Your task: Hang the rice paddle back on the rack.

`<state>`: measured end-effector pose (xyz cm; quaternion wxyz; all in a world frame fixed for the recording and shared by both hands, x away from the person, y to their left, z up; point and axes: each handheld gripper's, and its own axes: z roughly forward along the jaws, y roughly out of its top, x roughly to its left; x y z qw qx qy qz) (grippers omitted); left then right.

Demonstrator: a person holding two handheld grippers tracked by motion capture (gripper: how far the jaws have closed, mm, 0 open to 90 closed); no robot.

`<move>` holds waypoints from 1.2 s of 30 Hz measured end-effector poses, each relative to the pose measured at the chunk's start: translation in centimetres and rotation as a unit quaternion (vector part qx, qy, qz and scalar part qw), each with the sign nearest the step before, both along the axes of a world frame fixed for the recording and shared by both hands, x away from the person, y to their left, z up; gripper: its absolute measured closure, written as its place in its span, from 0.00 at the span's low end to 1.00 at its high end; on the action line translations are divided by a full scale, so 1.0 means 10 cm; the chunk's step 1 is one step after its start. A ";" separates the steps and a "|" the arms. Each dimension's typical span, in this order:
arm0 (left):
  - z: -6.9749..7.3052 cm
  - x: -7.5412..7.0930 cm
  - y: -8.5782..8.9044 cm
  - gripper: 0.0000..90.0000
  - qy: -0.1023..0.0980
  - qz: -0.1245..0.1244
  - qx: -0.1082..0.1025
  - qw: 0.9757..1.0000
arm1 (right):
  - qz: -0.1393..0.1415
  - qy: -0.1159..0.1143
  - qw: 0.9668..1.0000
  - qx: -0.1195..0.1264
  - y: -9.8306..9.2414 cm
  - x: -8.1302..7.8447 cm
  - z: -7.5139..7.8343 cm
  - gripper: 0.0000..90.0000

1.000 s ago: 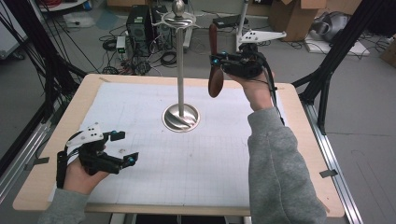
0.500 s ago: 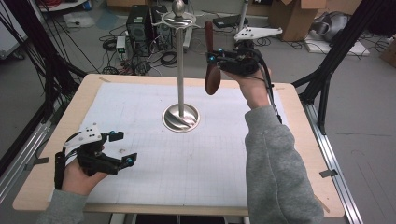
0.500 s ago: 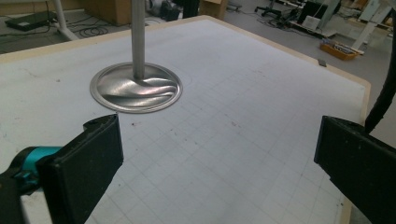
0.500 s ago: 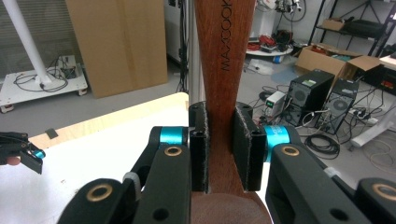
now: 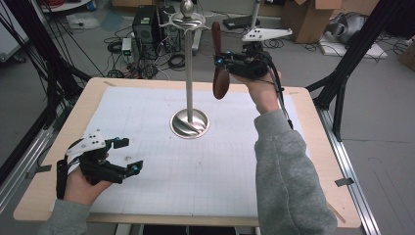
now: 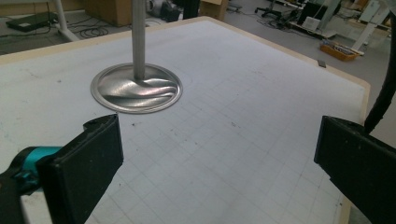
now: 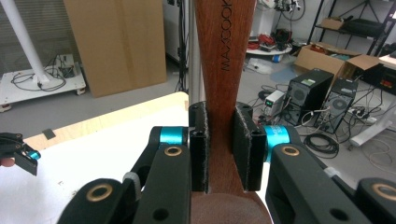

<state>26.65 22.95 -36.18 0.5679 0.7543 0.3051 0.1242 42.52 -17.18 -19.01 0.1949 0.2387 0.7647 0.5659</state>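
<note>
From above, your right tongs (image 5: 221,59) are clamped on a wooden spoon (image 5: 219,61), held upright in the air just right of the stand (image 5: 189,68), with its bowl hanging down and its handle end near the hooks at the stand's top. The spoon hangs above the counter's (image 5: 313,147) far edge, clear of the stand's pole. Your left tongs (image 5: 128,154) rest low over the counter's near left corner, spread wide with nothing between them, well apart from the stand's round base.

In the left gripper view, your left tongs (image 6: 217,163) stand wide apart over the white gridded mat (image 6: 261,93), empty. The stand (image 6: 136,86) rises ahead on its shiny base.

In the right gripper view, your right tongs (image 7: 220,144) press both pads against the narrow neck of the spoon (image 7: 225,56), whose handle runs up out of frame and bears stamped lettering. The bowl widens just below the pads. Your left tongs (image 7: 21,149) show far off at the left edge over the counter.
</note>
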 end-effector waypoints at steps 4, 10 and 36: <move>-0.01 0.00 0.00 0.02 0.000 0.000 0.002 1.000 | 0.001 -0.003 1.000 -0.001 0.02 -0.01 0.01 0.86; 0.00 0.00 0.00 0.02 0.001 0.001 0.000 1.000 | -0.006 -0.003 1.000 -0.005 0.06 0.00 0.01 0.86; 0.00 -0.01 0.00 0.02 0.000 -0.001 -0.001 1.000 | -0.014 -0.002 1.000 -0.004 0.13 0.04 -0.02 0.86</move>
